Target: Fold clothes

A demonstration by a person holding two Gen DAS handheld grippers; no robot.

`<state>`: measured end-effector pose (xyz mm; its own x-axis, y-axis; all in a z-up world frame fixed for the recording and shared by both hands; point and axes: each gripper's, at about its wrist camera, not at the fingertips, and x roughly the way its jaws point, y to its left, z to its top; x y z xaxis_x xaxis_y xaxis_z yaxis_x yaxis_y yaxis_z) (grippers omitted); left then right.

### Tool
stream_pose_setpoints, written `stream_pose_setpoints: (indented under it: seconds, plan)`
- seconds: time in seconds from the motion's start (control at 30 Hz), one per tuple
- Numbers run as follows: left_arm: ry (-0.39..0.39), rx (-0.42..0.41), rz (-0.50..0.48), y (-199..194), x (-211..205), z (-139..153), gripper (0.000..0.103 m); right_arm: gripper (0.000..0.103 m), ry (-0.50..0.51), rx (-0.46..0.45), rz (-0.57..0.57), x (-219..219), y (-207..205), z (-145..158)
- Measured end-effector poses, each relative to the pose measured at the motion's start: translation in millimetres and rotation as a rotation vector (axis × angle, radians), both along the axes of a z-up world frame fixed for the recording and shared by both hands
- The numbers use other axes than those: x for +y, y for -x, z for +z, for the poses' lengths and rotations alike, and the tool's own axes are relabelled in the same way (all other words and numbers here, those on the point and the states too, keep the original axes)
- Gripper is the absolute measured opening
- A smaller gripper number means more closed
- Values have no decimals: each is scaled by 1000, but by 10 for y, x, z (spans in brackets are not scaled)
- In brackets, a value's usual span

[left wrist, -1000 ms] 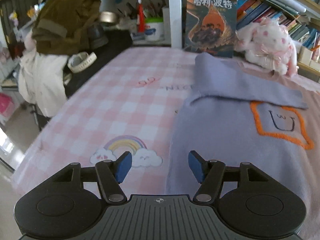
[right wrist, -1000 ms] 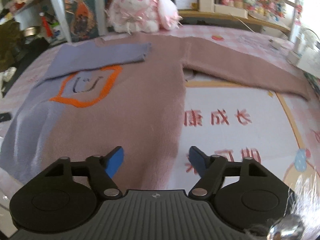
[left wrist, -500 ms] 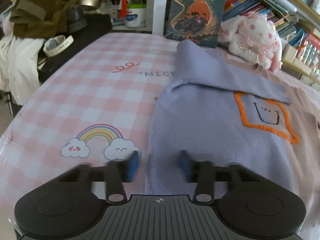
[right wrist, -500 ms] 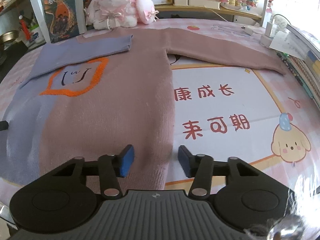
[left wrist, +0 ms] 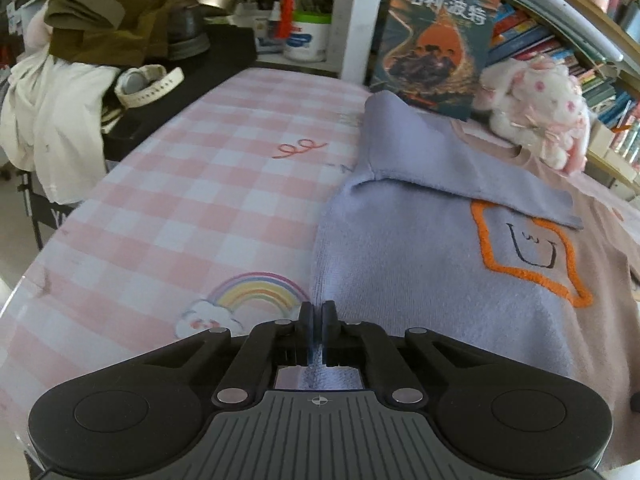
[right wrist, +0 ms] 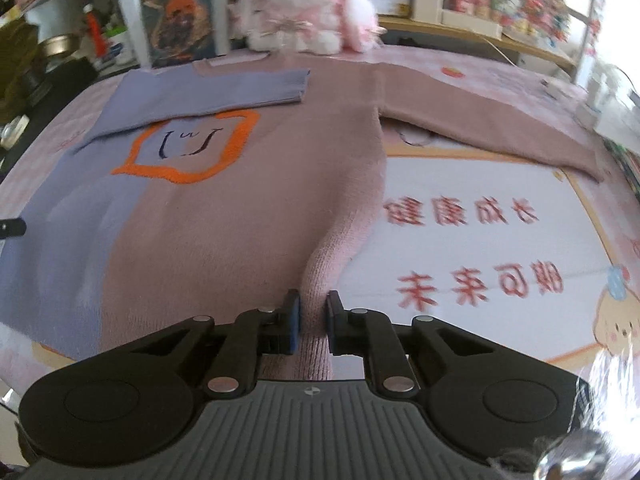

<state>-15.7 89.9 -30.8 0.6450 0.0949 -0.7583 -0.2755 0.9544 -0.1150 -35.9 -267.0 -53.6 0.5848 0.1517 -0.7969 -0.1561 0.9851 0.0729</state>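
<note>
A lilac and dusty-pink sweater (left wrist: 420, 264) with an orange-framed face patch (left wrist: 528, 248) lies flat on the table. It also shows in the right wrist view (right wrist: 224, 208). Its lilac sleeve (left wrist: 448, 168) is folded across the chest; the pink sleeve (right wrist: 492, 128) stretches out to the right. My left gripper (left wrist: 318, 320) is shut on the lilac hem corner. My right gripper (right wrist: 312, 312) is shut on the pink hem corner, which bunches into a raised ridge between the fingers.
A pink checked table cover (left wrist: 200, 208) with a rainbow print lies left of the sweater. A plush bunny (right wrist: 304, 12), a book (left wrist: 436, 40) and shelves stand at the back. A chair with clothes (left wrist: 60, 92) is at the left. A printed mat (right wrist: 500, 240) lies at the right.
Both grippers moved down to the sweater's bottom hem and shut on it, the left on the lilac corner, the right on the pink corner. The pink edge now bunches up.
</note>
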Motion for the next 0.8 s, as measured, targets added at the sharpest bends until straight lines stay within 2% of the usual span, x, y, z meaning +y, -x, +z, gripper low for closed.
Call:
stream_pose_setpoints:
  seconds: [0.1, 0.3, 0.37, 0.43, 0.53, 0.6, 0.67, 0.7, 0.77, 0.8]
  plan:
    - [14, 0, -1, -7, 71, -14, 3, 12, 0, -1, 11, 70, 3, -1]
    - [-27, -7, -36, 10, 20, -41, 4, 12, -6, -3, -1, 102, 15, -11]
    - [-33, -16, -38, 26, 16, -24, 9, 12, 0, -4, -4, 112, 15, -9]
    - [-39, -29, -40, 58, 13, 21, 9, 14, 0, -5, -13, 109, 20, 4]
    - [-52, -52, -53, 131, -17, 117, 10, 27, -14, -14, -37, 88, 45, 55]
    - [-56, -61, -75, 181, -61, 174, 14, 49, -26, -36, -50, 75, 83, 119]
    - [-55, -60, -104, 240, -129, 209, 20, 59, -32, -63, -61, 82, 128, 191]
    - [-56, -60, -115, 264, -163, 217, 22, 63, -30, -75, -65, 95, 155, 222]
    - [-57, -61, -140, 316, -230, 225, 32, 67, -26, -98, -72, 125, 206, 278]
    - [-57, -61, -154, 344, -263, 226, 34, 69, -21, -108, -74, 145, 233, 299]
